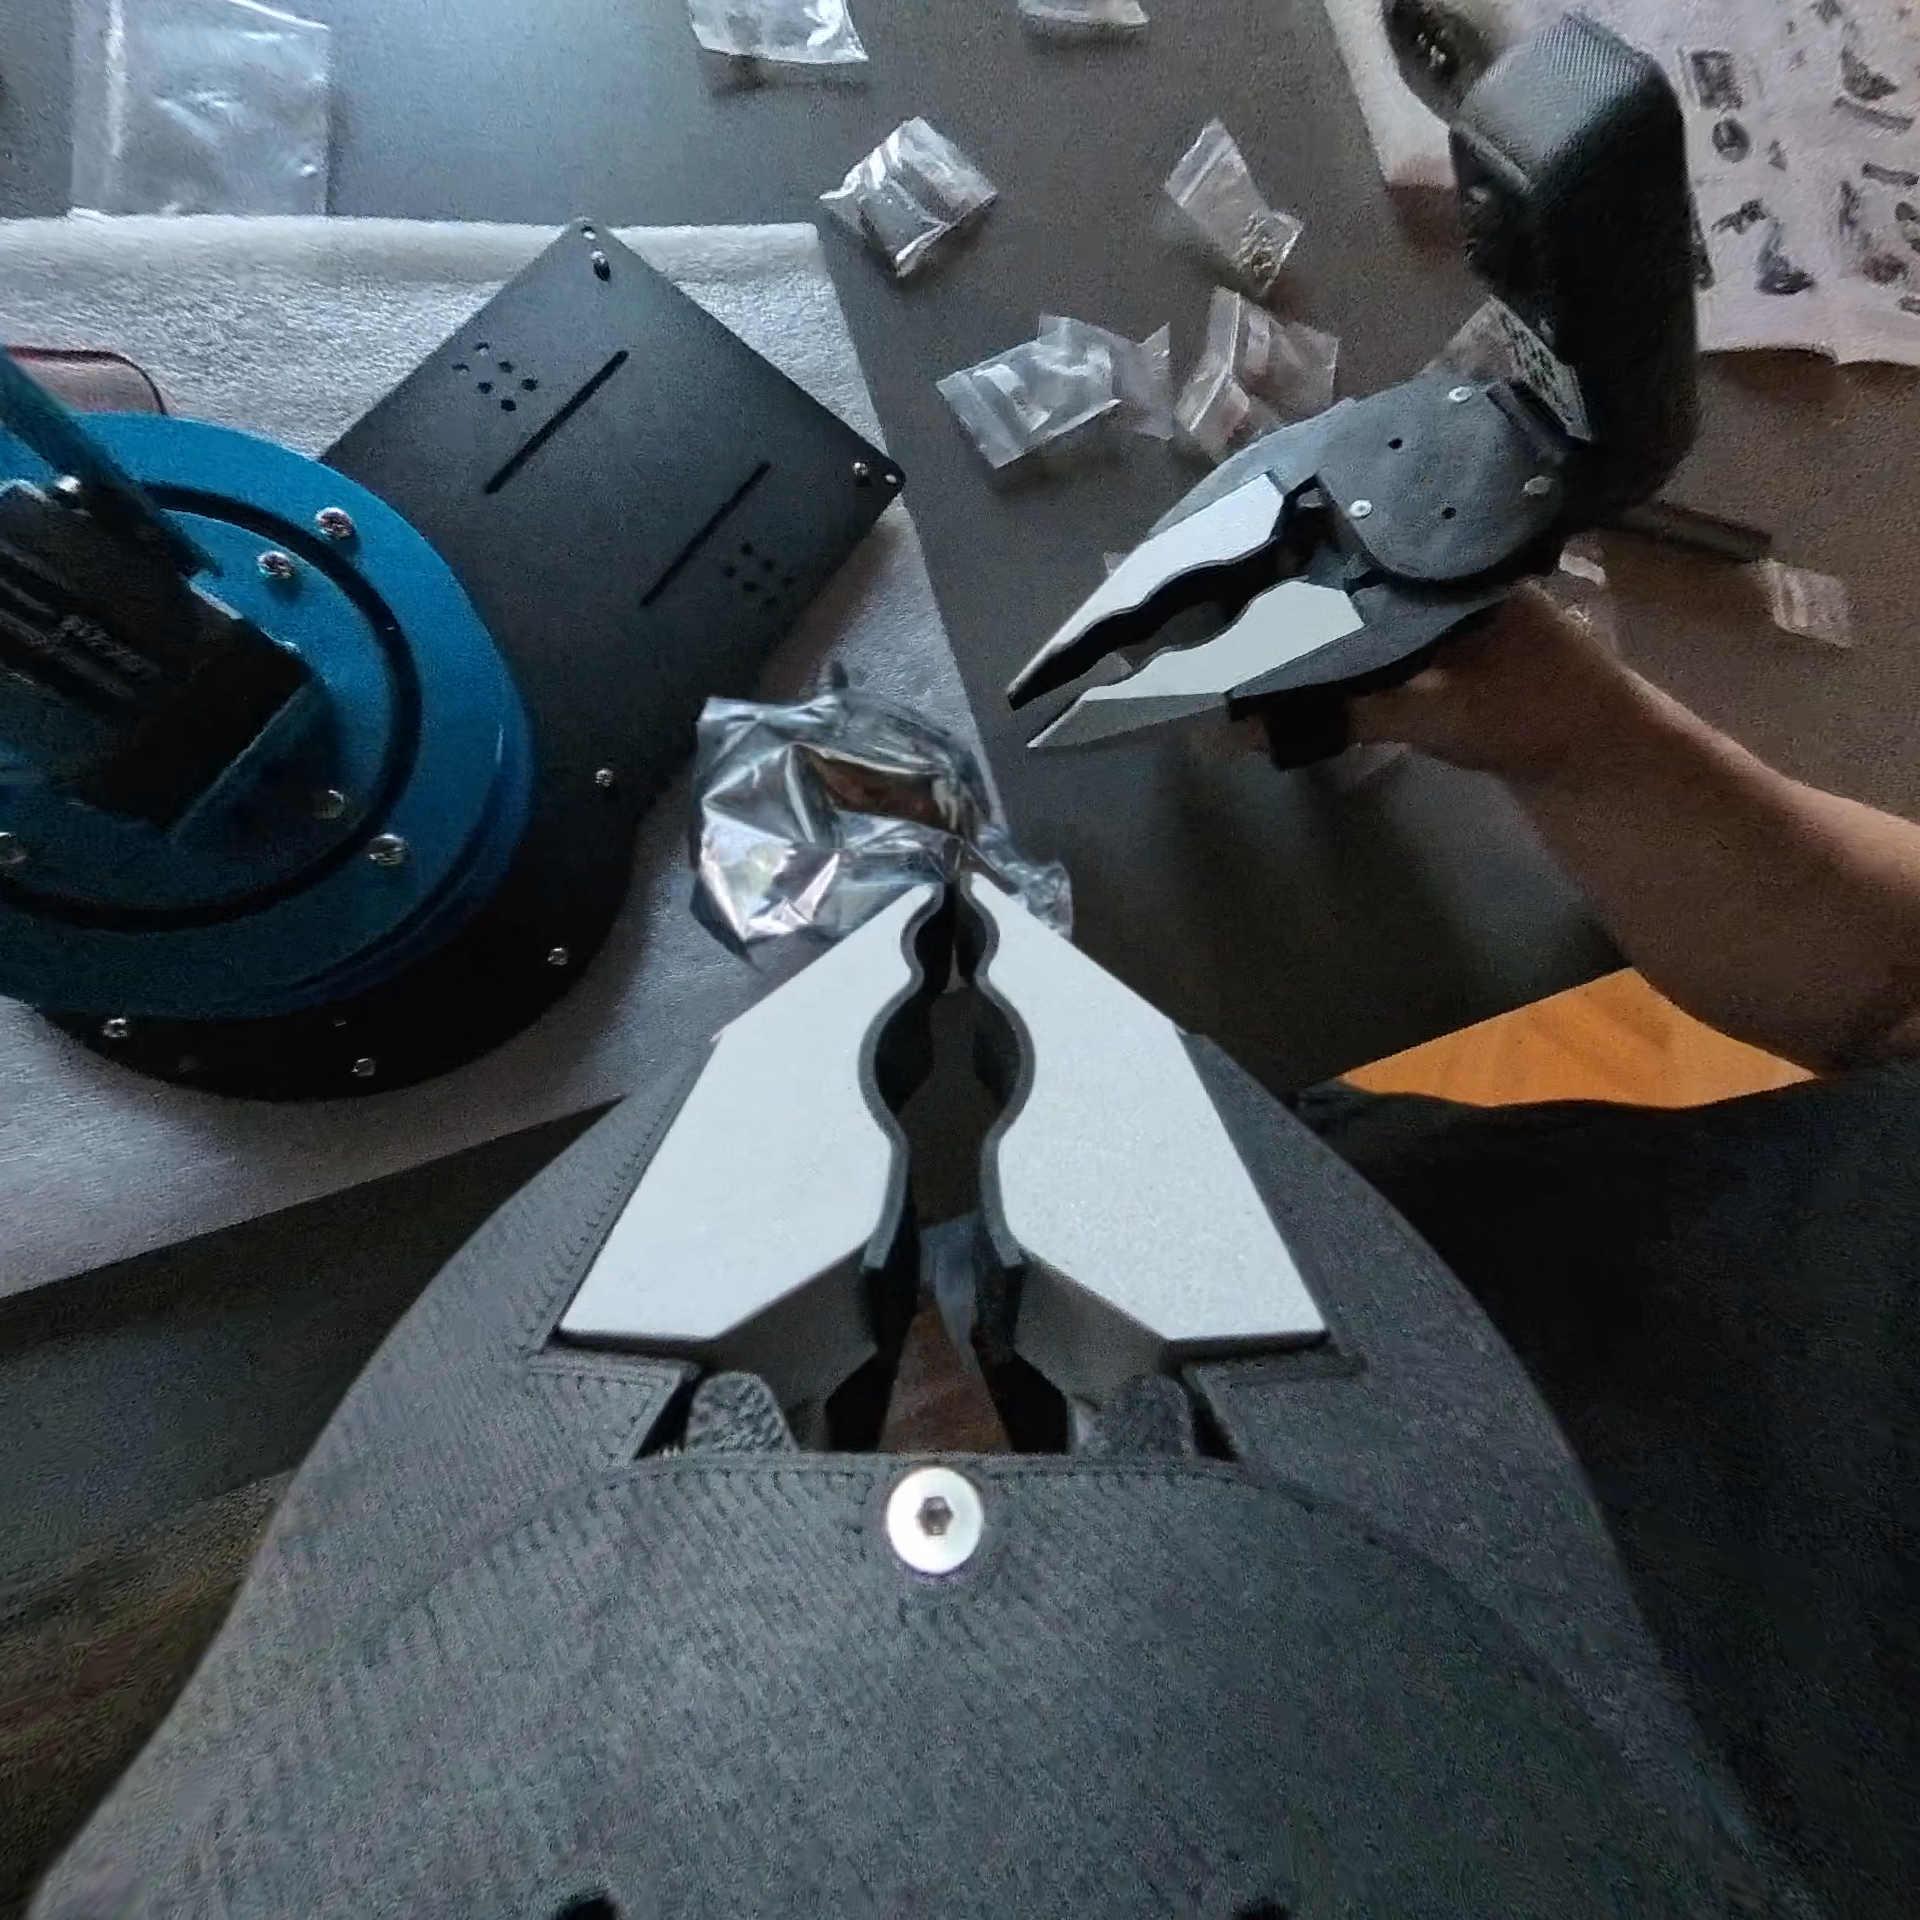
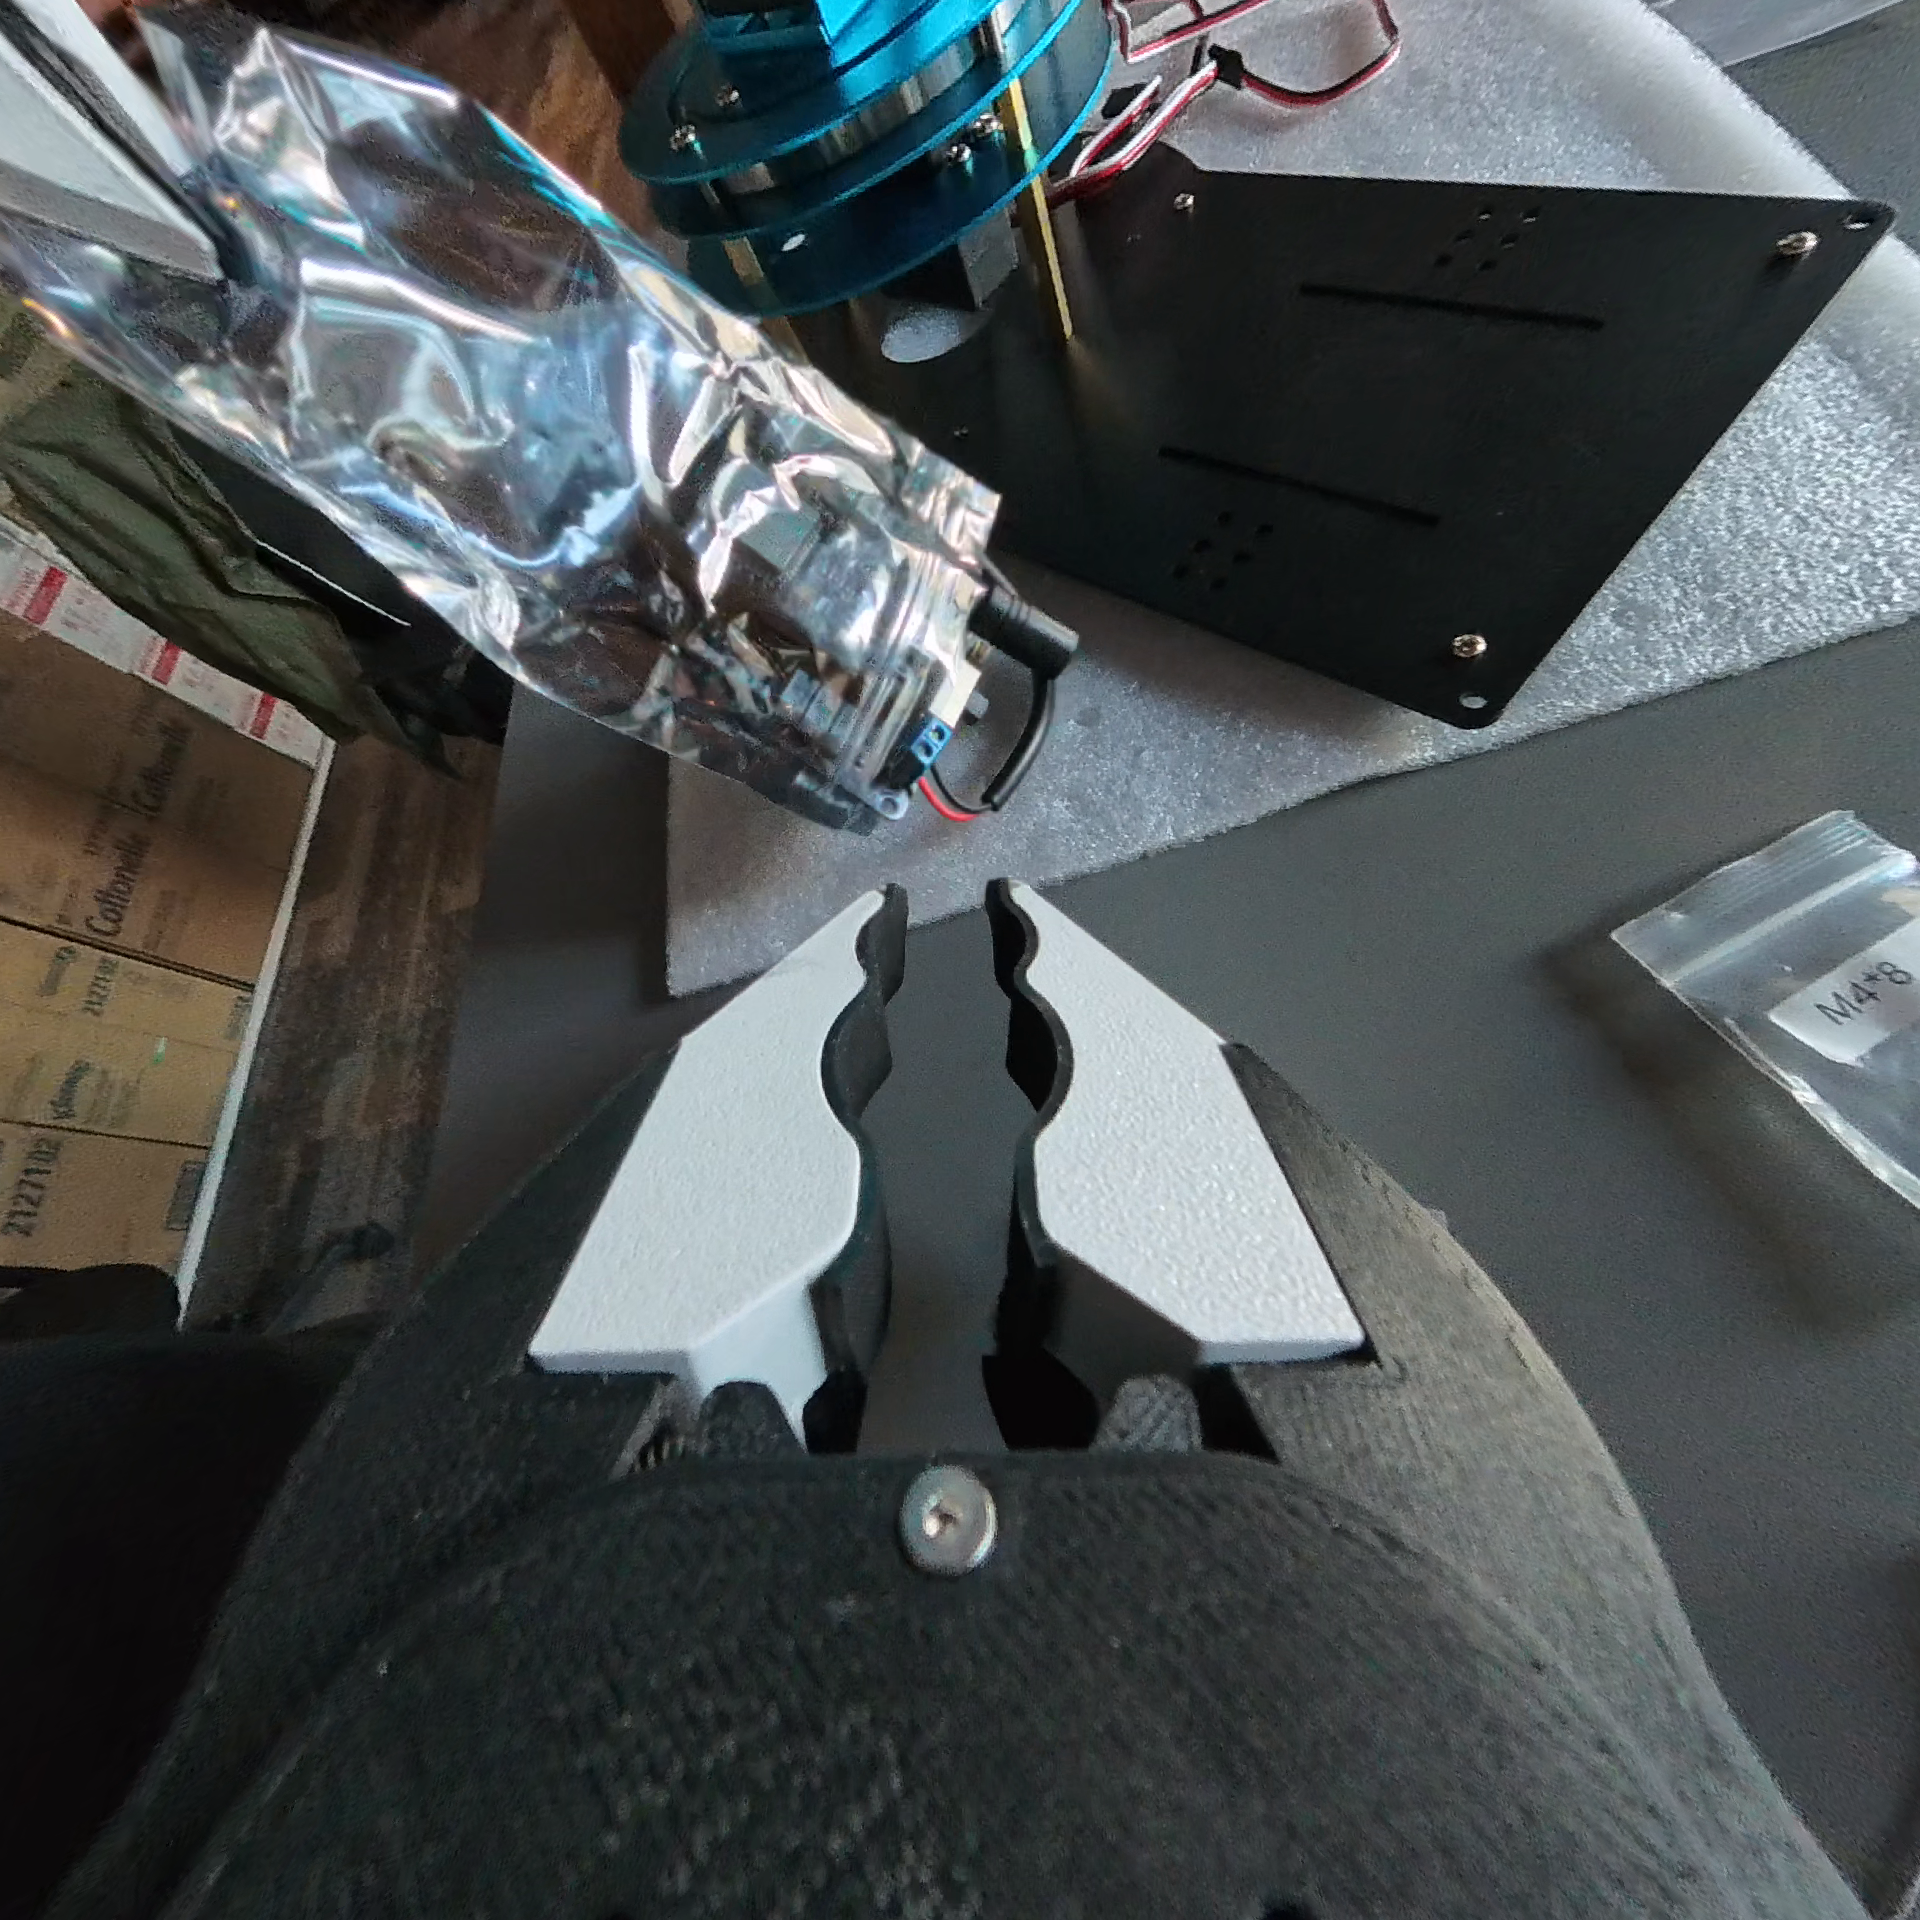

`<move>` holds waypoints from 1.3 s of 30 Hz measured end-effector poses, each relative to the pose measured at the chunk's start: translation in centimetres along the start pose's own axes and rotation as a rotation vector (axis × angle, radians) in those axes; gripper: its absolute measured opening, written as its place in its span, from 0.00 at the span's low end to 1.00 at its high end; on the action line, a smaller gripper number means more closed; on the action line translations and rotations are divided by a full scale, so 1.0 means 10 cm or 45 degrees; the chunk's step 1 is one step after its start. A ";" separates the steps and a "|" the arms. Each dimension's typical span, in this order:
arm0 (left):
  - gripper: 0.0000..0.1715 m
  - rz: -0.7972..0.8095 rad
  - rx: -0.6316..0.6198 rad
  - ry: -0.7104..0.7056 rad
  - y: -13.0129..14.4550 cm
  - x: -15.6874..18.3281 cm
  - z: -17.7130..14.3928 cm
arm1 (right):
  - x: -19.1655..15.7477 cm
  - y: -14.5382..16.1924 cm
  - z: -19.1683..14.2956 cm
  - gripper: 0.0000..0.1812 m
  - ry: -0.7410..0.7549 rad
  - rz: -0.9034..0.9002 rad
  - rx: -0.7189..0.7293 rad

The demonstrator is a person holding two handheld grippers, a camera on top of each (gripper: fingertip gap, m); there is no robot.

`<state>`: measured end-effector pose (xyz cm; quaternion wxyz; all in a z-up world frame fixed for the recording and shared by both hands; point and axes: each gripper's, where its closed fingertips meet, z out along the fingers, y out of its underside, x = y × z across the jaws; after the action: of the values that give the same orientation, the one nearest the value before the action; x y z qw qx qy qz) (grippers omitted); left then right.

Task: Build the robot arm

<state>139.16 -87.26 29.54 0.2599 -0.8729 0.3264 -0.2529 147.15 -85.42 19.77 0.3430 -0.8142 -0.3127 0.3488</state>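
Observation:
My left gripper (image 1: 956,896) is shut on the edge of a crinkled silver foil bag (image 1: 831,790) and holds it above the table. In the right wrist view the bag (image 2: 436,416) hangs from the upper left. A small circuit board (image 2: 831,717) with a black plug and red and black wires pokes out of its open lower end. My right gripper (image 2: 945,896) is open by a narrow gap and empty, just below and short of the board. It also shows in the left wrist view (image 1: 1029,717), to the right of the bag, with a hand around it.
A blue round turntable (image 1: 312,748) sits on a black metal plate (image 1: 623,499) on a white foam sheet (image 1: 208,1122). Several small clear bags of hardware (image 1: 1029,405) lie on the dark table; one (image 2: 1808,997) is at my right. A printed sheet (image 1: 1808,187) lies far right. Cardboard boxes (image 2: 104,987) stand past the left table edge.

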 end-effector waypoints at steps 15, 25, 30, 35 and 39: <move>0.00 -0.146 0.061 -0.002 0.07 -0.10 -0.06 | -0.14 -0.01 0.09 0.13 0.006 -0.184 0.009; 0.00 -0.345 0.168 0.128 0.04 -0.10 -0.06 | -0.17 -0.14 0.11 0.12 0.262 -0.757 0.114; 0.00 -0.450 0.163 0.180 0.21 -0.16 -0.03 | -0.26 -0.16 0.07 0.05 0.267 -0.888 0.174; 0.00 -0.519 0.165 0.226 0.44 -0.23 -0.03 | -0.35 -0.13 0.04 0.04 0.277 -1.095 0.158; 0.00 -0.623 0.196 0.317 0.60 -0.32 -0.08 | -0.35 0.01 0.10 0.00 0.286 -1.298 0.104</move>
<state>133.94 -89.10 25.53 0.2145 -0.8658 0.1152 -0.4372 144.39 -87.74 20.39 0.5322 -0.5770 -0.6166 0.0600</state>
